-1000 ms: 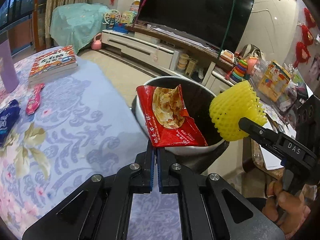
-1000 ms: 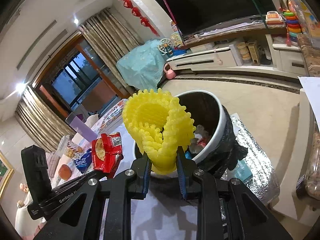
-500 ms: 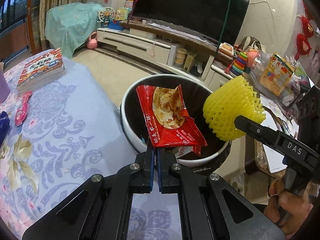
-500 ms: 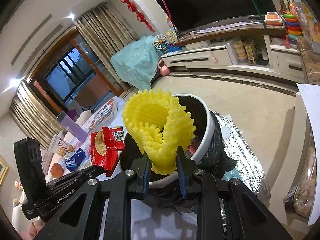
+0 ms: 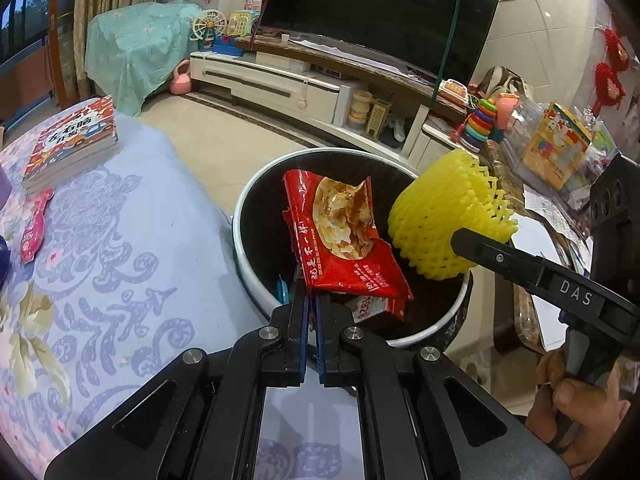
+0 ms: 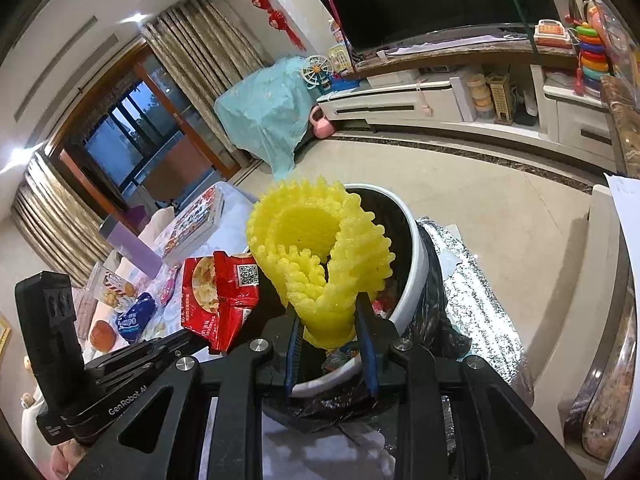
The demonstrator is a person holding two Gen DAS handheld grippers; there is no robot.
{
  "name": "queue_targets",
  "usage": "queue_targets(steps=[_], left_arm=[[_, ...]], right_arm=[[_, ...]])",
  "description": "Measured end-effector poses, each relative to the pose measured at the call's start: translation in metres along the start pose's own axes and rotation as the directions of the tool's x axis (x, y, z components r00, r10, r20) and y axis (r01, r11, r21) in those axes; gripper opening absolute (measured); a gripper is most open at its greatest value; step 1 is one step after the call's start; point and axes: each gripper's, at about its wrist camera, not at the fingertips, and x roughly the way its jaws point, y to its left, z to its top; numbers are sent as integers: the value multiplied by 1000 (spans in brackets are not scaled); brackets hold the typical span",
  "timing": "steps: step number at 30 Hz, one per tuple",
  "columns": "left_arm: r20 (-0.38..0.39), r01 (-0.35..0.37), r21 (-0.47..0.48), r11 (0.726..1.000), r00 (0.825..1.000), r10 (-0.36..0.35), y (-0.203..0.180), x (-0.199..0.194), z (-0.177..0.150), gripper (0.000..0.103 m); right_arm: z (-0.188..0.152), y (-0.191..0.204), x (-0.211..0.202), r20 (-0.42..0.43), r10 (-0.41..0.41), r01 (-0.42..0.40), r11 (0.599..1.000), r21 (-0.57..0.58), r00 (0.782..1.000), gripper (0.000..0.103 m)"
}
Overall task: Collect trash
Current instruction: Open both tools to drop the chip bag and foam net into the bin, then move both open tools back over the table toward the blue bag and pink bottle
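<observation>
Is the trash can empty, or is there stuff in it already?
Not empty. Inside the trash can, a red-and-white packet lies at the bottom, below the red snack wrapper held over it. How full it is, cannot tell.

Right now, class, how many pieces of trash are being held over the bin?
2: a red snack wrapper in the left gripper, a yellow foam net in the right gripper. More may lie hidden inside the bin.

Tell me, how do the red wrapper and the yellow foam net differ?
The red wrapper is a flat, printed, torn-open packet; the foam net is a plain yellow mesh sleeve, curled. The left gripper pinches the wrapper by a thin edge; the right gripper's jaws are opening around the bulkier net. Both hang over the bin.
</observation>
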Motion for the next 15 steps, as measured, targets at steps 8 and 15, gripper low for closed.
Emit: queue_targets(steps=[8,15], left_arm=[[-14,-5,-23,1000,1000,5,3,1,-3,18],[20,-20,-57,998,1000,21,14,-19,-19,45]], right_arm=[[1,1,0,5,-9,9,1000,-2,1000,50],[0,1,-7,29,-3,2,1000,23,1000,73]])
